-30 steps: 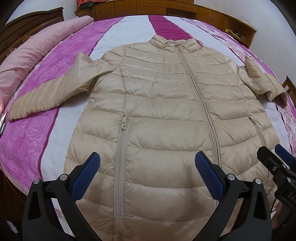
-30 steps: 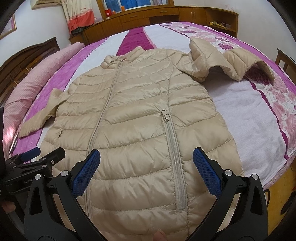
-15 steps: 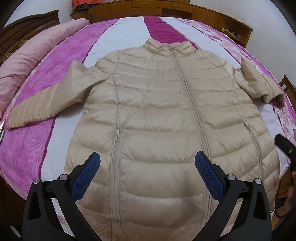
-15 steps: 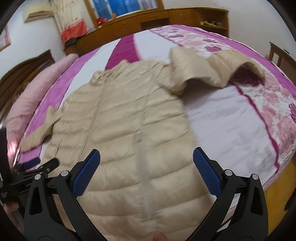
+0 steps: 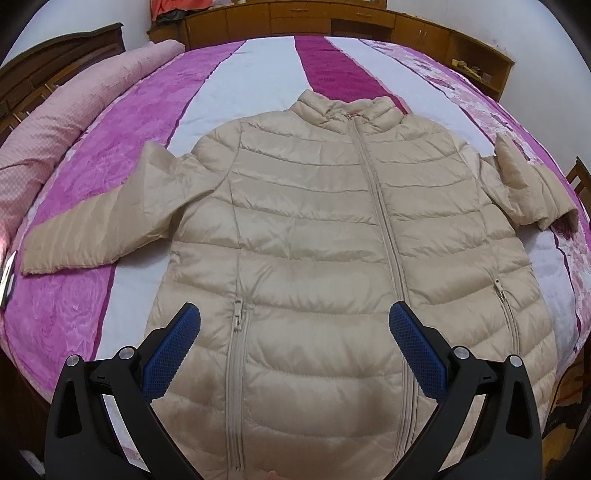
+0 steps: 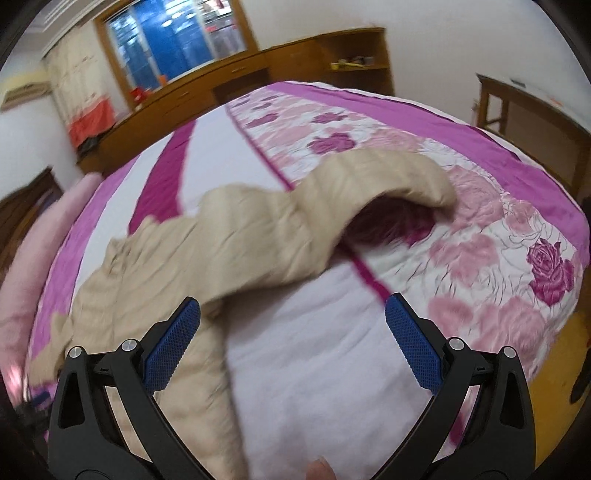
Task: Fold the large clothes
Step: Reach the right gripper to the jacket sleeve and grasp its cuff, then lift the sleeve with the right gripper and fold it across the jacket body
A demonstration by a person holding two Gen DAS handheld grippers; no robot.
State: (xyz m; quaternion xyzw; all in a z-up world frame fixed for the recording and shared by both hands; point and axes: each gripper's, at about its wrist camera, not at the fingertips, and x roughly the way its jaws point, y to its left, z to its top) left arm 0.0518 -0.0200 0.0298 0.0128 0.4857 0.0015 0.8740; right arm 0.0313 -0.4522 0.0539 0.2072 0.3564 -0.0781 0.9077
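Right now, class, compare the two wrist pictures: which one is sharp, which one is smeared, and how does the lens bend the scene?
Left wrist view: sharp, with the beige jacket and its centre zip crisp. Right wrist view: motion-blurred, the jacket's sleeve and the window smeared, though the right gripper itself stays sharp. Both views: fisheye bulges the bed into a dome, with dark corners.

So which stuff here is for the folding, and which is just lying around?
For the folding:
beige puffer jacket
left gripper, open
right gripper, open

Just lying around:
bedspread
pink bolster
wooden cabinets
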